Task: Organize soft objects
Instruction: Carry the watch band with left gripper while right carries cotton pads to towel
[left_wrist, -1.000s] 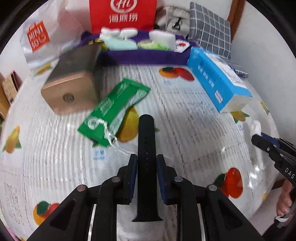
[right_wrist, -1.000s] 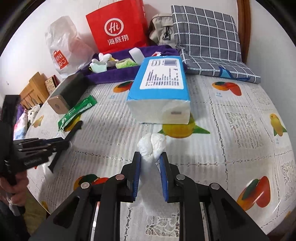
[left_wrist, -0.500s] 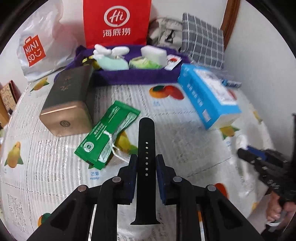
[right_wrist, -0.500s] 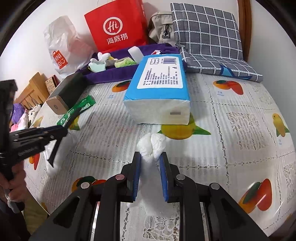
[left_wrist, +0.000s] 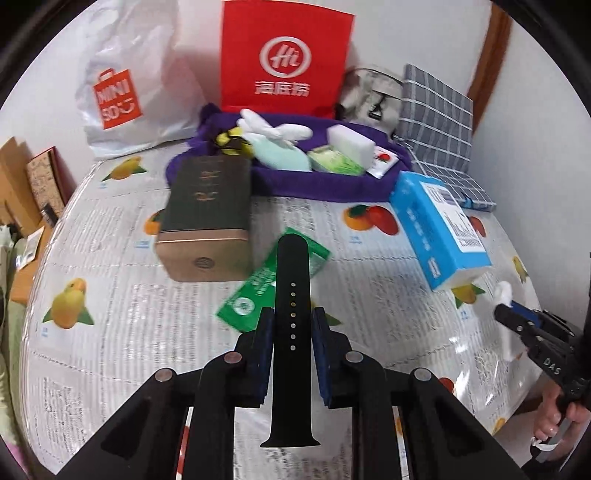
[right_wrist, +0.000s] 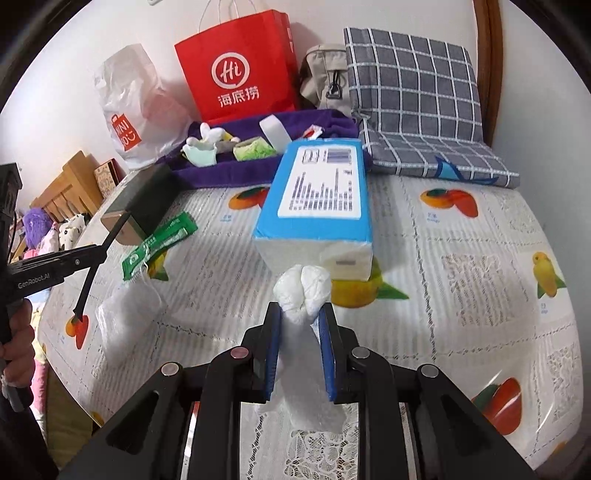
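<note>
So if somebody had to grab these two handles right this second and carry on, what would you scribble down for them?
Left gripper: shut on the black watch strap, held clear above the table.
Right gripper: shut on the crumpled white tissue, just in front of the blue tissue pack.
Done: several soft items already lie in the purple tray at the back of the table.
Left: both held items are not yet in the tray. The green sachet lies loose beside the gold-ended box; probably it goes next.
</note>
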